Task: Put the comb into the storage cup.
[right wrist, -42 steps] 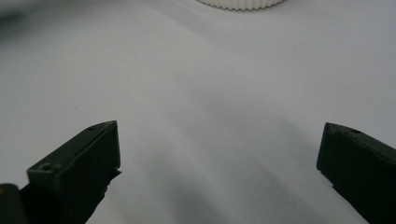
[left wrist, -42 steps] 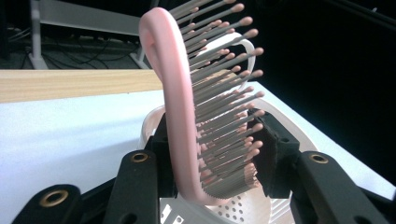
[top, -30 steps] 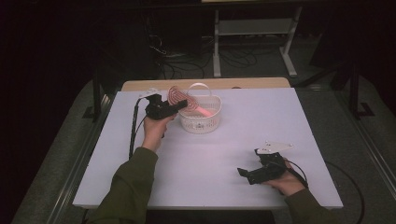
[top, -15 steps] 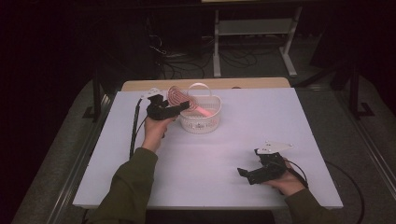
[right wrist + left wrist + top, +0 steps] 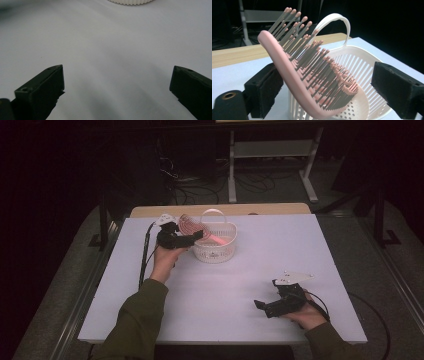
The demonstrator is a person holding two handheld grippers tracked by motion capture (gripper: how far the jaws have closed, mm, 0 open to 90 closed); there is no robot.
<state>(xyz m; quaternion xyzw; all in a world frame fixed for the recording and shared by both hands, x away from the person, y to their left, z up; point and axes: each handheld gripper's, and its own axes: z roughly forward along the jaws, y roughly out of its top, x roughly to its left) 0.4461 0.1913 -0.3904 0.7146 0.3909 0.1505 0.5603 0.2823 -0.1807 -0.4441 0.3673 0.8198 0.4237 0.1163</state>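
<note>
My left gripper [image 5: 324,82] has just been opening, jaws wide around the pink hairbrush [image 5: 312,75] leaning in the white basket [image 5: 362,75].

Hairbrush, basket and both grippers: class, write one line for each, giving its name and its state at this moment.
Hairbrush: pink, tilted, lower end inside the basket, upper end leaning out over the rim, bristles up.
Basket: white, slotted, upright on the table, handle raised.
Left gripper: jaws have just been opening; they stand apart with the hairbrush between them, the far pad clear of it.
Right gripper: open, nothing between the jaws, low over the table.
</note>
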